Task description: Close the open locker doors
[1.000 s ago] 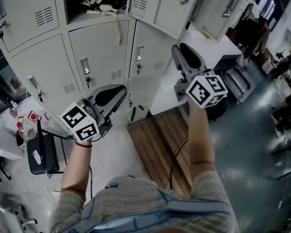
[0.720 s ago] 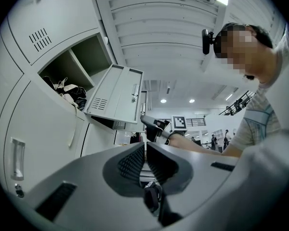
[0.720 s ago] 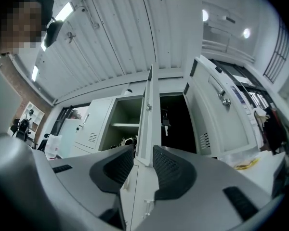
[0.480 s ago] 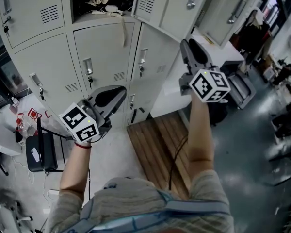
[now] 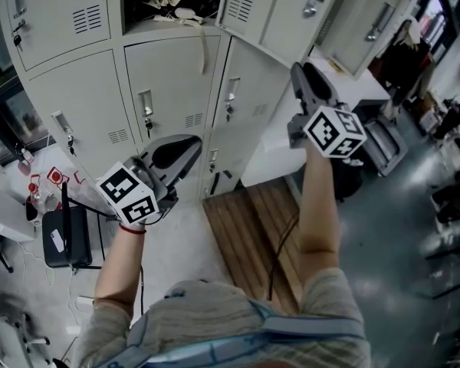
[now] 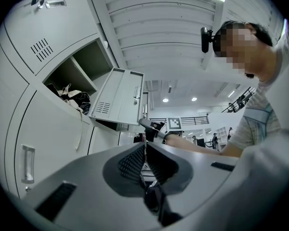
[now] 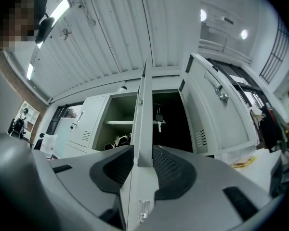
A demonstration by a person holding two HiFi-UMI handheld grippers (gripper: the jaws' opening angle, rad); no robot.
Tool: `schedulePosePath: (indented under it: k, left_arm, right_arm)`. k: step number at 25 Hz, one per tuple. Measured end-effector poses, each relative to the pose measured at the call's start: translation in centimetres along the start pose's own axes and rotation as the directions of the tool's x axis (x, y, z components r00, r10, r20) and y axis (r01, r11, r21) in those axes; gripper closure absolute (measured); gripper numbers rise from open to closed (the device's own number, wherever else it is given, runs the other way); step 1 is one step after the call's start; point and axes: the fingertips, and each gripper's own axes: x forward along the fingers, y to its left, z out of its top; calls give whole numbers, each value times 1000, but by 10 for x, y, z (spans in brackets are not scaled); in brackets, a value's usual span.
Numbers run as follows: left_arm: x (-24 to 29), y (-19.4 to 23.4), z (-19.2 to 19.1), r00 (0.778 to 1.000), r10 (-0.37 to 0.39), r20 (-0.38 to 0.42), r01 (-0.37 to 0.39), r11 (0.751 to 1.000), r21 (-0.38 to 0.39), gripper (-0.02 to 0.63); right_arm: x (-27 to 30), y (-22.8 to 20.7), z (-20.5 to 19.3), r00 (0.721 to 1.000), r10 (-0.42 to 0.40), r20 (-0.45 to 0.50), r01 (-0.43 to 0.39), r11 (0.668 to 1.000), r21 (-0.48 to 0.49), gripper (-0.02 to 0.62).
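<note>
Grey locker door [image 7: 143, 105] edge btwn R tool [image 7: 142, 154] jaws.

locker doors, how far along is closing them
Done: the lower grey metal locker doors sit shut. In hand: the right gripper has its jaws clamped on the edge of an open grey metal door. Left: swinging that one shut, then the second open grey door beside it. The left gripper, jaws together, holds nothing.

Head view looks steeply down the lockers [image 5: 161, 83]; both gripper views look upward, sharing the open compartment [image 6: 82, 64].
</note>
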Motion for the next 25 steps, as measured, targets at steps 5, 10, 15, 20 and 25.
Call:
schedulePosePath:
  k: [5,10,15,20,25]
  left_arm:
    - [-4,2,-1,1000,7,-3,-7,1000,2,601]
    - [-9,2,0,1000,12,2,-12,1000,1,601]
    - [-17,2,-1,1000,24,6,-24,1000,0,601]
    - [-31,5,0,999,50,14,-50,999,-4,601]
    - [-46,8,1,997,75,20,-75,997,-6,601]
  right_arm:
    - [2,2,0,1000,7,0,-7,1000,7,492]
    - [3,9,2,1000,24,7,-24,1000,7,492]
    - [3,29,4,998,61,17,-61,998,-8,492]
    - [1,64,16,992,119,33,-117,991,-71,492]
    - [3,96,15,980,192,58,-188,980,-64,492]
